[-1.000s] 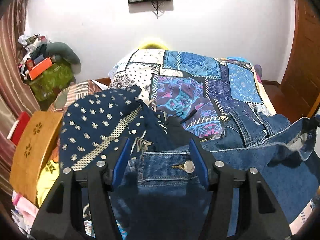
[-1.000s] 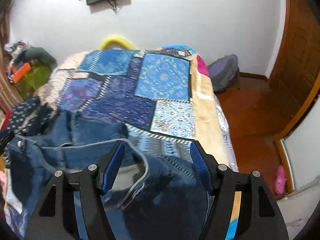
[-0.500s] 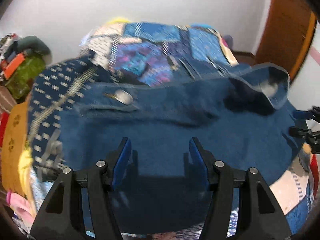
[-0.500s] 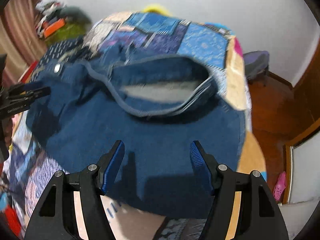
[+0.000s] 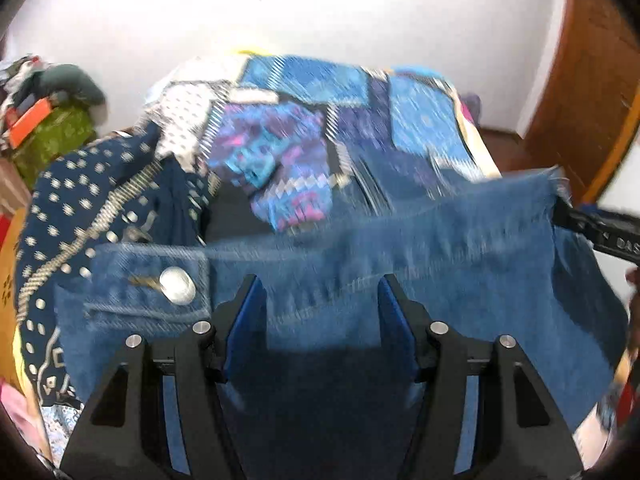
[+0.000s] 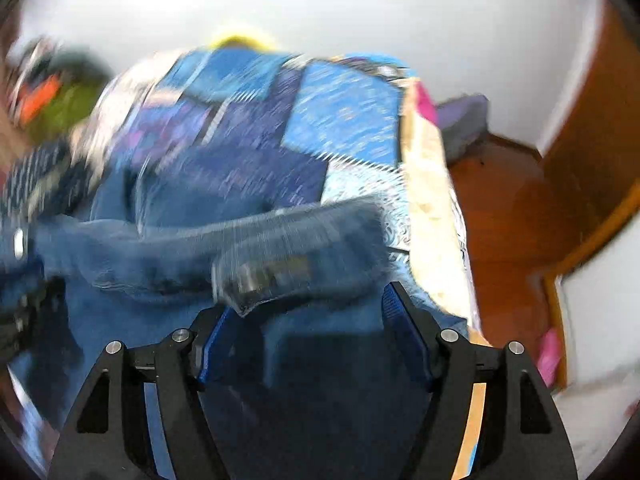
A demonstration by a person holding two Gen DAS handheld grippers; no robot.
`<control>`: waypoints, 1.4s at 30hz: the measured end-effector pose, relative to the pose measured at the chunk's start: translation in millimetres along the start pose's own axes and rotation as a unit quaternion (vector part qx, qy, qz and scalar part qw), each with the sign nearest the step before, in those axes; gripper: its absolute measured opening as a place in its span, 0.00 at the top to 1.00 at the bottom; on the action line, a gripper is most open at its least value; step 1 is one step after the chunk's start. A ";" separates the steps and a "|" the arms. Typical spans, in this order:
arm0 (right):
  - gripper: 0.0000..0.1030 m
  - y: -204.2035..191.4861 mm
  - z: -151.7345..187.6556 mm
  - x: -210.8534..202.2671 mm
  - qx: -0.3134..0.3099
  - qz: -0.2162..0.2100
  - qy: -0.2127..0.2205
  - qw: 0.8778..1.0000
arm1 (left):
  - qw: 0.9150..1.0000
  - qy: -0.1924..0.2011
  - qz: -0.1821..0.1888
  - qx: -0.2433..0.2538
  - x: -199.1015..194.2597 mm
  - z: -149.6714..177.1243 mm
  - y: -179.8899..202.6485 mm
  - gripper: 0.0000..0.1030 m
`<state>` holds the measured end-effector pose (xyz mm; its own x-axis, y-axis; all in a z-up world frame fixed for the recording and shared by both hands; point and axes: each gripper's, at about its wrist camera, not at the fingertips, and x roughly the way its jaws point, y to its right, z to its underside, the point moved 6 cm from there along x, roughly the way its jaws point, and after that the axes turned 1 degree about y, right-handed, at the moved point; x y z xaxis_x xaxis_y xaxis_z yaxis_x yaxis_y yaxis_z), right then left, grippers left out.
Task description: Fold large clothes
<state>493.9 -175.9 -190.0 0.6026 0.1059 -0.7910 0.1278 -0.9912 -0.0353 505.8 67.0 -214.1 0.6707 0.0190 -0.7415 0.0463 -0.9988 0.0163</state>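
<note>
Blue denim jeans (image 5: 440,256) lie spread at the near end of the bed, waistband with its metal button (image 5: 177,287) at the left. My left gripper (image 5: 320,316) is open, jaws wide apart, just above the denim below the waistband. My right gripper (image 6: 306,332) is open over the right part of the jeans (image 6: 160,256), where a folded waistband flap with a label (image 6: 276,272) sticks up. The right gripper's black body also shows at the right edge of the left wrist view (image 5: 600,232). Both views are blurred by motion.
The bed has a blue patchwork cover (image 5: 340,112). A navy dotted garment (image 5: 92,192) lies left of the jeans. A pile of clothes and a green bag (image 5: 52,132) sit at the far left. The wooden floor (image 6: 504,216) and door (image 6: 600,128) are to the right.
Both grippers tilted back up from looking down on the spread denim. The jeans' top edge dropped lower in view and the bed cover shows again behind it. Both grippers stayed open.
</note>
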 end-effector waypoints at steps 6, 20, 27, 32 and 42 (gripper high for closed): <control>0.34 -8.3 15.3 -15.6 0.015 -0.042 0.006 0.999 | 1.000 0.009 0.005 -0.015 -15.4 -1.2 -2.8 0.42; 0.34 -36.9 99.6 -46.5 -0.116 -0.034 -0.052 0.991 | 0.995 -0.098 0.023 -0.012 -34.0 108.9 -6.8 0.41; 0.34 -30.1 112.1 -74.1 -0.105 -0.035 -0.057 0.992 | 0.994 -0.094 0.003 -0.057 -73.0 138.7 -44.5 0.41; 0.34 -36.4 112.3 -96.7 -0.116 -0.028 -0.036 0.992 | 0.989 -0.074 -0.021 -0.128 -103.0 147.8 -89.8 0.41; 0.34 -65.6 97.1 -121.8 -0.125 -0.047 0.013 0.991 | 0.948 -0.042 0.016 -0.314 -109.3 174.8 -153.3 0.40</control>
<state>335.7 -131.5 -150.7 0.5979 0.2020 -0.7757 0.3732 -0.9266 0.0463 295.9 210.1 -252.9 0.6193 -0.0400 -0.7841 0.4764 -0.7747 0.4158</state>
